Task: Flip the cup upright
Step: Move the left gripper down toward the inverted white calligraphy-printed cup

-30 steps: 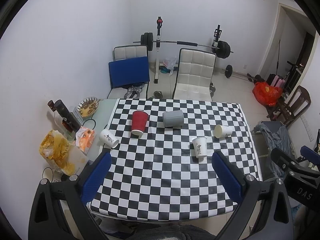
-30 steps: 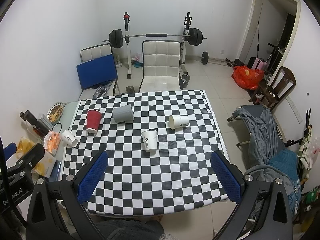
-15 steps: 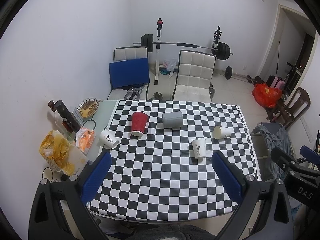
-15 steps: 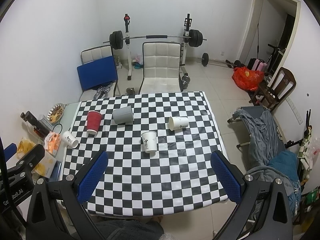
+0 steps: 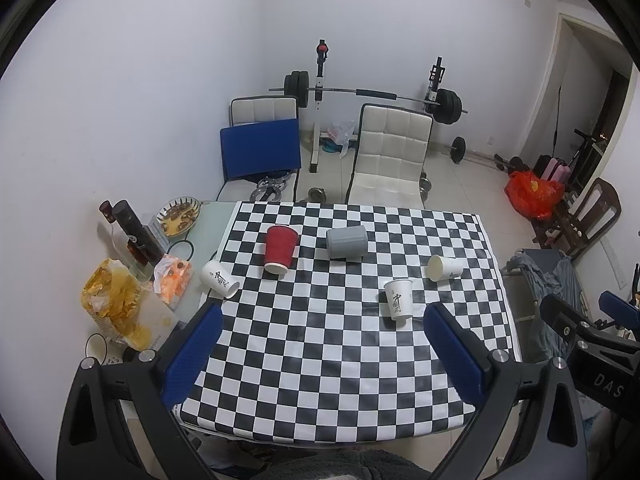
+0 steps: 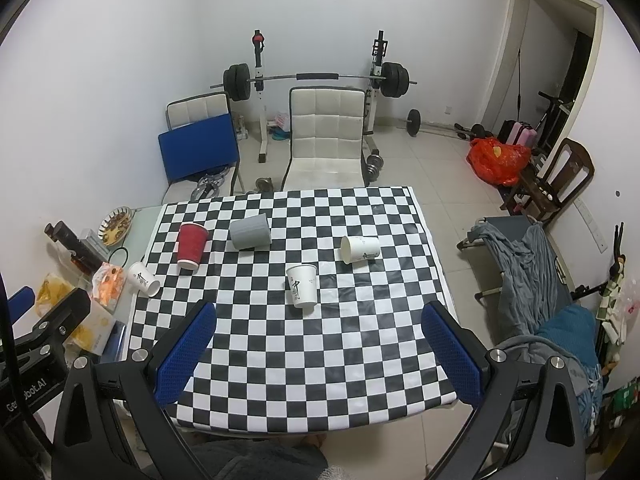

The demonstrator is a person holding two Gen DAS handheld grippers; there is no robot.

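Observation:
Several cups lie on the checkered table (image 5: 320,360). A red cup (image 5: 280,249) and a grey cup (image 5: 346,242) lie at the far side. A white printed cup (image 5: 399,299) lies in the middle, a plain white one (image 5: 444,268) to its right, and another white cup (image 5: 219,279) at the left edge. In the right wrist view they are the red cup (image 6: 191,245), grey cup (image 6: 250,232), middle white cup (image 6: 303,285), right white cup (image 6: 359,249) and left white cup (image 6: 143,278). My left gripper (image 5: 320,344) and right gripper (image 6: 318,342) are open, empty, high above the near edge.
Bottles (image 5: 134,234), a snack bag (image 5: 116,300), an orange packet (image 5: 172,278) and a dish (image 5: 180,216) crowd the table's left strip. Two chairs (image 5: 390,160) and a barbell rack (image 5: 372,96) stand behind. A cot with clothes (image 6: 528,264) stands to the right.
Both grippers have drawn back and up slightly, so the table looks a little smaller. The cups have not moved.

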